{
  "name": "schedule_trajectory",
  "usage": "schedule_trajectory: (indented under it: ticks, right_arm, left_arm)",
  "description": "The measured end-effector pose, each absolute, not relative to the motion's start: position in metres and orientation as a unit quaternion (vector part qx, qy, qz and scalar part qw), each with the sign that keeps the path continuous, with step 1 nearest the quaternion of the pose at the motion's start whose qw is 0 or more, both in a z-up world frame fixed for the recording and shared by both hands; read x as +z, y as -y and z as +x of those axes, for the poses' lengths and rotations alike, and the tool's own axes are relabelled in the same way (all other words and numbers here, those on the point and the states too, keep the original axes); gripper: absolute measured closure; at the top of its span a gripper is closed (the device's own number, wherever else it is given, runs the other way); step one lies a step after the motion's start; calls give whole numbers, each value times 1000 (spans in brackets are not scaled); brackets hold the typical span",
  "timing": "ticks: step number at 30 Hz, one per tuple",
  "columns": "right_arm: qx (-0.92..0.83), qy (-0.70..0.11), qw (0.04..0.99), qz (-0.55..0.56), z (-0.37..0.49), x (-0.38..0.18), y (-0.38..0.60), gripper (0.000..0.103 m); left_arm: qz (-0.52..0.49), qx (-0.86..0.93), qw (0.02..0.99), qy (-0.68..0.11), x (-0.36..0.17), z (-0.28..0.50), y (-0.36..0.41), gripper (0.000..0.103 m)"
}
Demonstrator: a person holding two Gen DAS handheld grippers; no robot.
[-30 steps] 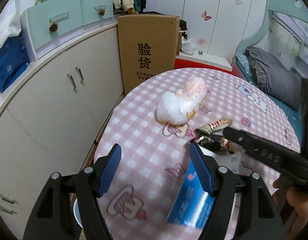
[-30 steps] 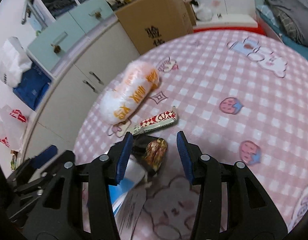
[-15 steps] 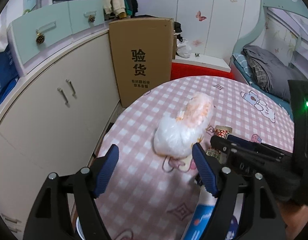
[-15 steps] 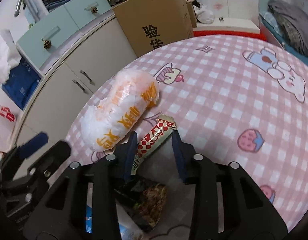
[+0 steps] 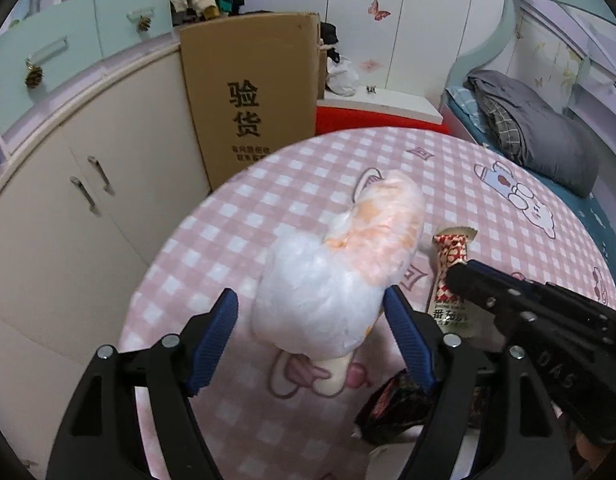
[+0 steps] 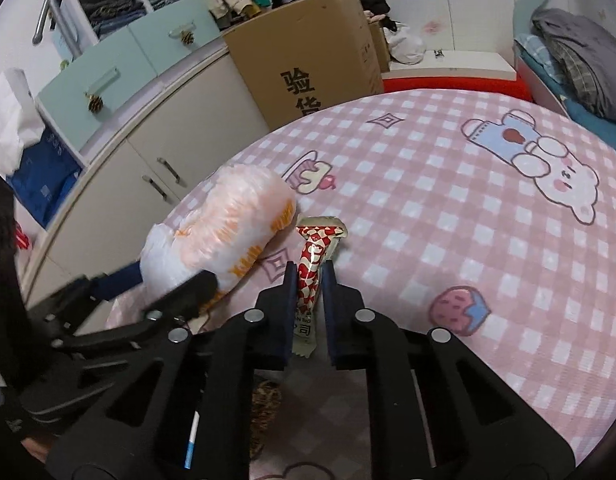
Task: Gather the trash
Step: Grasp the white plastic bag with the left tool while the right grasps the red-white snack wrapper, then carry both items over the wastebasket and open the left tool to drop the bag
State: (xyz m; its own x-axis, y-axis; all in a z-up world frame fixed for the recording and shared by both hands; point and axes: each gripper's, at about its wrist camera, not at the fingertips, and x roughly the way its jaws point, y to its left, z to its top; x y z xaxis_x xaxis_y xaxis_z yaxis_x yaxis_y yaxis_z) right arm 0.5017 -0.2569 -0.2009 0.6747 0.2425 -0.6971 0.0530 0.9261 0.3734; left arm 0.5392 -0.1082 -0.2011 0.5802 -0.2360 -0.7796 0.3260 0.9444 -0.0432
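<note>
Two pieces of trash matter right now. First is a red-and-white snack wrapper (image 6: 312,258), lying flat on the pink checked tablecloth (image 6: 448,208), w/ its crimped end pointing away. The right gripper (image 6: 309,280) has its jaws nearly closed on the wrapper's middle, pads against both edges; grip looks made or a hair short of it. Wrapper seems empty, so prob. very light, thin, crinkly & slick. It'll buckle instead of resisting, so a pinch across the middle is fine; near the crimp it would likely slip.

Second is a puffy white plastic bag w/ orange print (image 5: 340,276), just left of the wrapper, nearly touching it. The left gripper (image 5: 312,336) is wide open and straddles the bag's near end; right pad looks in contact w/ the film, left pad is apart from it. Nothing is gripped yet. Bag looks soft, airy, light; it should squash a lot before the pads bite, so gathering a fold of the near end beats squeezing the bulge.

Counts: 1 snack wrapper, 1 plastic bag, 2 grippers. Nearer the person, below the grippers, sits a dark crumpled wrapper (image 5: 392,408) plus some other bits mostly hidden, so can't count those.

Around the table: 1 tall cardboard box (image 5: 251,92) w/ black characters, standing against cream cupboards (image 5: 79,208), and a bed w/ a grey blanket (image 5: 536,132) on the far right.
</note>
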Motion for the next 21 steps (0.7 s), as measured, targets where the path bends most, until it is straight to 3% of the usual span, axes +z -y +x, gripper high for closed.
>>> schedule_trajectory:
  ticks: [2, 6, 21]
  right_arm:
    - [56, -400, 896, 187, 502, -201, 257, 91]
    - [59, -393, 900, 177, 499, -197, 252, 91]
    - [121, -330, 923, 157, 444, -119, 207, 91]
  left_arm:
    - [40, -185, 878, -439, -204, 539, 113, 57]
    - [63, -184, 882, -428, -199, 533, 122, 74]
    - [10, -105, 933, -343, -102, 458, 36, 79]
